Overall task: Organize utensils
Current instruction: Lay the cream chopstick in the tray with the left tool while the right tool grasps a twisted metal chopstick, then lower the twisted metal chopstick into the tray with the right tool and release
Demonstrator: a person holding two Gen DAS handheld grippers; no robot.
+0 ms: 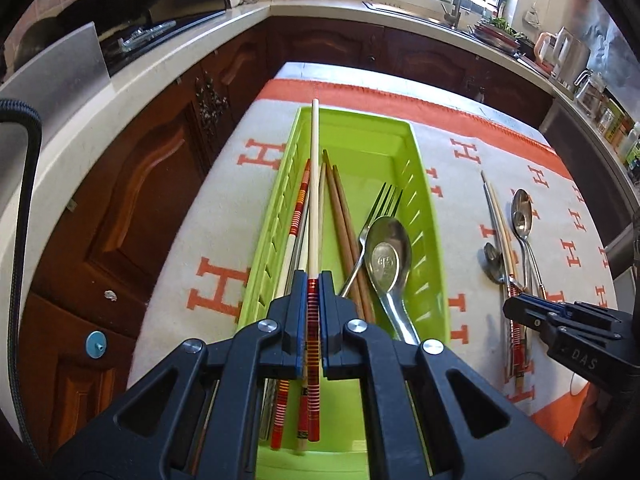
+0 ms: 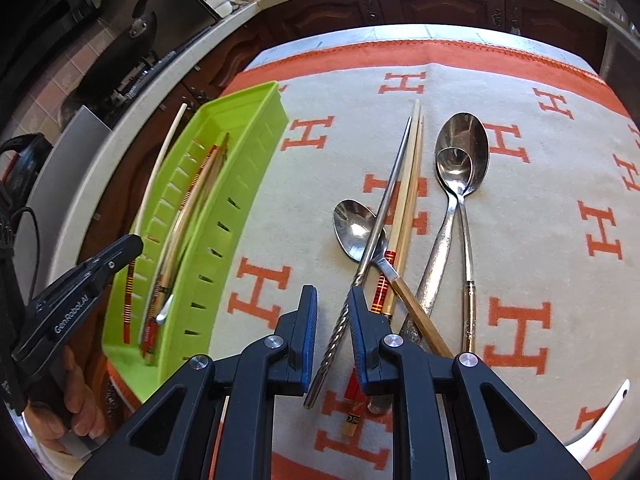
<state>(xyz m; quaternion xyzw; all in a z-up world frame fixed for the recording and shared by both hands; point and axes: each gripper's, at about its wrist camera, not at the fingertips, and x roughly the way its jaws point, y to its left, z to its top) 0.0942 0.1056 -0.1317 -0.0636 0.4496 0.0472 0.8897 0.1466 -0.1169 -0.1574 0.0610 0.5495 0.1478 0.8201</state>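
My left gripper (image 1: pixel 313 280) is shut on a white chopstick (image 1: pixel 315 184) with a red banded end, held lengthwise over the green tray (image 1: pixel 424 216). Inside the tray lie more banded chopsticks, two brown chopsticks (image 1: pixel 340 208), a fork (image 1: pixel 384 200) and a big spoon (image 1: pixel 387 254). My right gripper (image 2: pixel 332 300) hovers open over a pile on the cloth. A twisted metal chopstick (image 2: pixel 388 188) runs through the gap between its pads and is not pinched. Beside it lie bamboo chopsticks (image 2: pixel 412 168), a small spoon (image 2: pixel 354 224) and two nested spoons (image 2: pixel 464 148).
An orange and grey cloth (image 2: pixel 540 184) with H letters covers the table. A white ceramic spoon handle (image 2: pixel 600 424) pokes in at the lower right. Dark wood cabinets (image 1: pixel 140 184) and a pale counter (image 1: pixel 120 92) curve round the far side. A hand (image 2: pixel 76 408) holds the left gripper.
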